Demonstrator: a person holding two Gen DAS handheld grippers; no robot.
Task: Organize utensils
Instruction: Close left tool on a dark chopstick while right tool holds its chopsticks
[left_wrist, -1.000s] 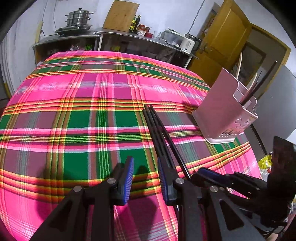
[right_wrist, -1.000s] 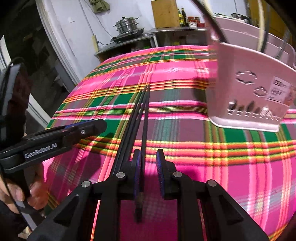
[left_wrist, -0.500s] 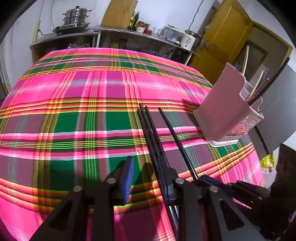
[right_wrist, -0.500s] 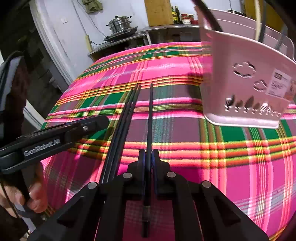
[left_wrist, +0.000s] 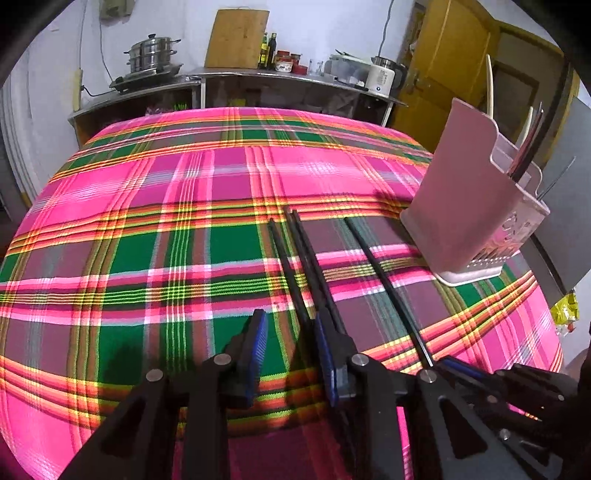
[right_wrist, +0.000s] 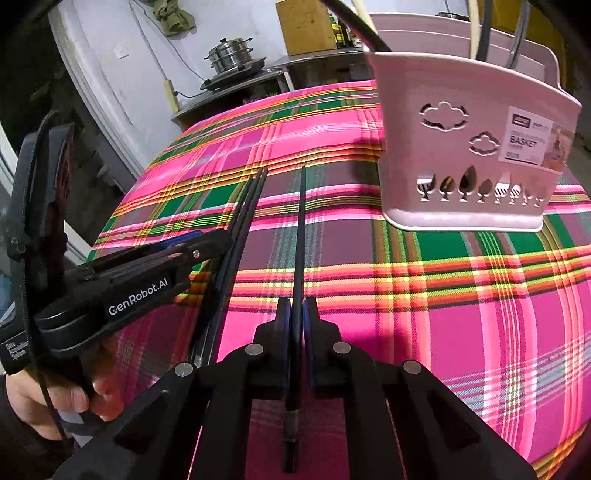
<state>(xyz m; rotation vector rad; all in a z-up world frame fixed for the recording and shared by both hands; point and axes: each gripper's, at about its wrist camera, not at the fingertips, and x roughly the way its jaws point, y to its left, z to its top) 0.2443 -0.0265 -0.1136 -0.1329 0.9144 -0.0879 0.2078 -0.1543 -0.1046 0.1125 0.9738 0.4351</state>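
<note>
On the pink-and-green plaid tablecloth (right_wrist: 424, 295), the right gripper (right_wrist: 294, 314) is clamped on one black chopstick (right_wrist: 300, 229), the left gripper (left_wrist: 290, 354) stands with fingers apart beside the remaining black chopsticks (left_wrist: 295, 258), and beyond stands the pink utensil basket (right_wrist: 472, 155).

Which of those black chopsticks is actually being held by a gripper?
The lone chopstick, clamped in the right gripper and pointing toward the pink basket. The other chopsticks lie bunched together on the tablecloth, ungripped.
</note>
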